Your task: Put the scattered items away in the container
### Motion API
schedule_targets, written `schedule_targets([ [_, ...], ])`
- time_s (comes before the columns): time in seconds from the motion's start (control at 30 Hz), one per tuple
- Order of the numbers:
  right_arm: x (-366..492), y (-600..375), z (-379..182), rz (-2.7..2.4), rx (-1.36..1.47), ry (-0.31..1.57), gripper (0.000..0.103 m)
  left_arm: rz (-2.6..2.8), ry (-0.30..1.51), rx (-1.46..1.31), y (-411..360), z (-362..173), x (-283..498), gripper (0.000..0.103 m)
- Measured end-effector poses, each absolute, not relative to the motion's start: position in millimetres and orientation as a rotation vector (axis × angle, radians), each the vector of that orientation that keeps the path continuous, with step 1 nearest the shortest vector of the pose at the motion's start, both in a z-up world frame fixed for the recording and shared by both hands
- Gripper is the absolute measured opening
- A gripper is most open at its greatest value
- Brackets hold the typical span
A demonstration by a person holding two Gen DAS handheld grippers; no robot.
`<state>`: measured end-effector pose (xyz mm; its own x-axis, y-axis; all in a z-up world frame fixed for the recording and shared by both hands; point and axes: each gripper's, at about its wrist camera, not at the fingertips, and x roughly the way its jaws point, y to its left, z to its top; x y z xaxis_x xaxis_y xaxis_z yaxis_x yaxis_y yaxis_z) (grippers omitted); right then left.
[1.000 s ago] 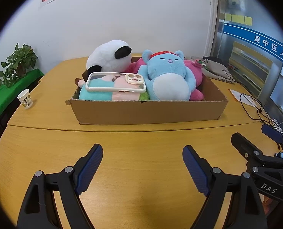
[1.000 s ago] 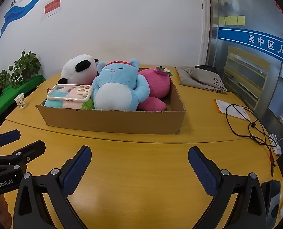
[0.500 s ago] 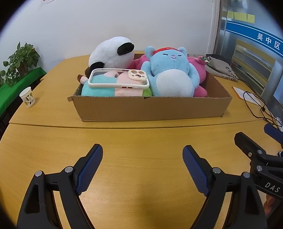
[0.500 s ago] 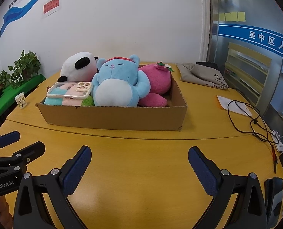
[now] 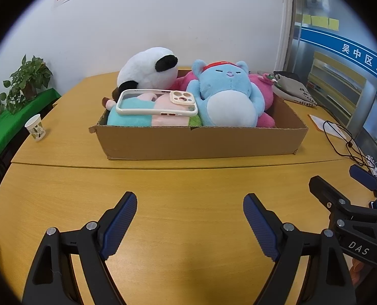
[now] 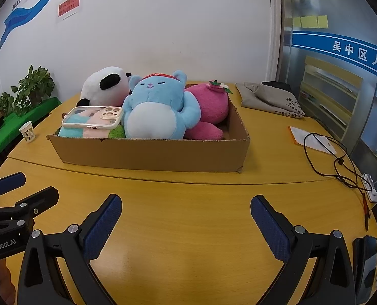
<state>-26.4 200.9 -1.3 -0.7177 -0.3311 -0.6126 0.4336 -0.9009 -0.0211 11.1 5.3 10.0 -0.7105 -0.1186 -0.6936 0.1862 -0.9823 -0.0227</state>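
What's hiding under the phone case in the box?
Under the phone case lies a pastel plush of teal, pink and green. Its face and shape are covered.

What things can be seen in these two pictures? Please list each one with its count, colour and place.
cardboard box: 1, brown, middle of the table
panda plush: 1, white and black, back left in the box
blue plush: 1, light blue with red band, middle of the box
pink plush: 1, pink, right part of the box
pastel plush: 1, turquoise, pink, green, front left in the box
phone case: 1, cream, lying on the pastel plush
paper cup: 1, white, table's left edge
cloth bag: 1, grey, table's far right
black cable: 1, table's right side
table: 1, yellow wood
left gripper: 1, black with blue pads, open, empty
right gripper: 1, same, open, empty
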Motion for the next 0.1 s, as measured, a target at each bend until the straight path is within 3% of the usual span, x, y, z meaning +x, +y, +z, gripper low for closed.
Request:
schedule_targets([
  [0.1,-27.1,200.5,-1.9,-2.568,0.88,0.226,0.103,-2.741,0.102,1.097,5.8,9.2,10.9,0.086],
])
